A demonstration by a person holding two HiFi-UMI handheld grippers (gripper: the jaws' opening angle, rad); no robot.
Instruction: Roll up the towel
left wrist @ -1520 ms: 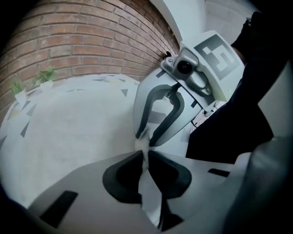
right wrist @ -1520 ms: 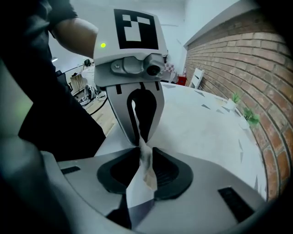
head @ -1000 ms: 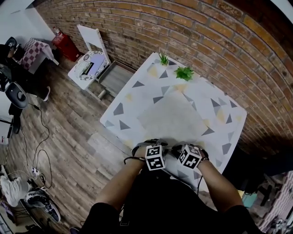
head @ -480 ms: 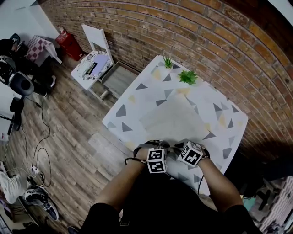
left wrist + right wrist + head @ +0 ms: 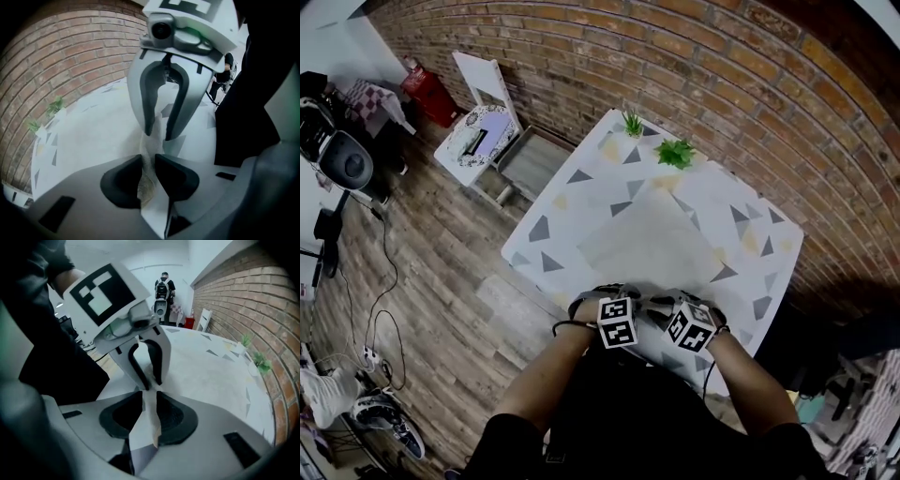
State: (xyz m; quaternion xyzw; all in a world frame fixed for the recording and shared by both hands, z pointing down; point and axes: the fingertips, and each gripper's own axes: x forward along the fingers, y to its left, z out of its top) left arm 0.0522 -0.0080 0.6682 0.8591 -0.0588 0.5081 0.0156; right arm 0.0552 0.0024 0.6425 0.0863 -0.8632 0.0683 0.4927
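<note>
The pale towel [image 5: 649,236] lies flat on the patterned table [image 5: 572,192], with its near edge at both tongs. The left gripper [image 5: 148,169] pinches that edge. Just right of it, the right gripper [image 5: 149,409] is opening its jaws with the edge between them.

Towel [image 5: 649,242] near edge hidden from above

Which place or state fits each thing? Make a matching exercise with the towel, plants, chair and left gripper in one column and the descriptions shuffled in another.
Column one:
1 towel
2 plants
3 chair
4 left gripper

Column two:
A on the wood floor, beside the table
B clamped on the towel's edge
C spread on the table
D at the table's far edge, by the brick wall

Pairs: 1-C, 2-D, 3-A, 4-B
</note>
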